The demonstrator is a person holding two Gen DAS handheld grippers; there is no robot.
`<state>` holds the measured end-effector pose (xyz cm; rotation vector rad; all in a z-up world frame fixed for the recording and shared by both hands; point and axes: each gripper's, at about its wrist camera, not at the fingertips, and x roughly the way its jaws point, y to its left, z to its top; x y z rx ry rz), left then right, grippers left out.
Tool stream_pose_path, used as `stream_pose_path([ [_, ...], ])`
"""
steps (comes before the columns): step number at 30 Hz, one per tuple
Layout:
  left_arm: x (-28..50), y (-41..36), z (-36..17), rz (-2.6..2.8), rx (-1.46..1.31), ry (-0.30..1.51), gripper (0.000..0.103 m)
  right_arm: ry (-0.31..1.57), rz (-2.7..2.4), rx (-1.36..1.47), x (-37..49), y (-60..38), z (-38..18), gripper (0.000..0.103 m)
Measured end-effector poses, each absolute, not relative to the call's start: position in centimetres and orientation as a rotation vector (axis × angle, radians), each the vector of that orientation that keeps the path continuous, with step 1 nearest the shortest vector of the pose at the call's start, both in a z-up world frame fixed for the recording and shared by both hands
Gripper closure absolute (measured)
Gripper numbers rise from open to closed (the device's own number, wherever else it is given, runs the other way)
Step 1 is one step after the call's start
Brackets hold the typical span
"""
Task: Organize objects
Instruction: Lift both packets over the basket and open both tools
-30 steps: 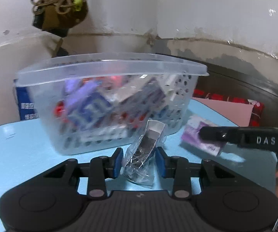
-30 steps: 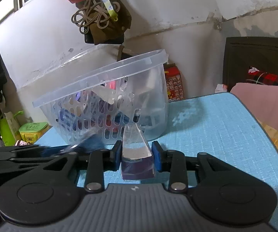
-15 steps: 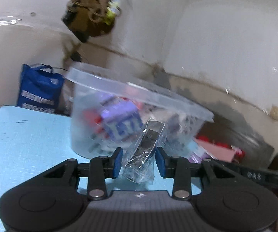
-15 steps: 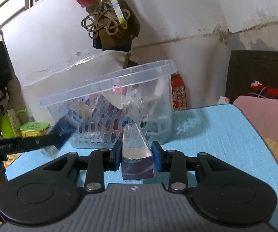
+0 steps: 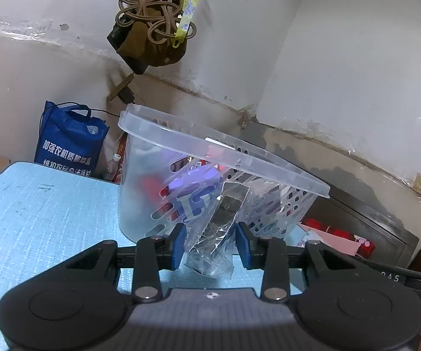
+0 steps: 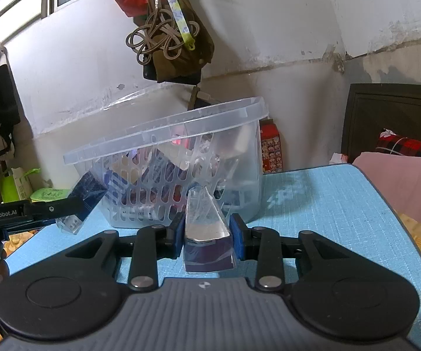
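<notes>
Jaws around crinkled clear packet (image 5: 214,234)

A blue bag (image 5: 69,140) with white lettering stands at the left of the left wrist view, behind the bench (image 5: 34,204). A cord bundle (image 5: 154,14) hangs on the wall at top centre. In the right wrist view, a red box (image 6: 271,149) sits right of centre, a dark headboard (image 6: 391,117) at right, a plaid cushion (image 6: 409,146) below it, and a green tub (image 6: 49,194) at left.

A clear perforated basket (image 6: 181,175) stands on the light-blue table (image 6: 327,204).
</notes>
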<state>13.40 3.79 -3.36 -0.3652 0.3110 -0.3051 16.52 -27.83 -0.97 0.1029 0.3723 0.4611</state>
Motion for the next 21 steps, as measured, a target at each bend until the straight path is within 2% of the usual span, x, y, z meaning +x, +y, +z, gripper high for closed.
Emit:
stream_pose_path([
  [12, 10.5, 3.4, -1.3, -0.283, -0.330, 0.172, 0.062, 0.280, 0.504, 0.135, 14.4, -28.6, 0.8, 0.067],
  [16, 10.9, 3.5, 3.8, -0.297, -0.350, 0.124, 0.062, 0.174, 0.518, 0.112, 13.4, -27.8, 6.2, 0.067],
  [21, 17.0, 1.9, 11.3, -0.296, -0.298, 0.161, 0.062, 0.158, 0.504, -0.010, 18.7, -23.4, 12.6, 0.067],
])
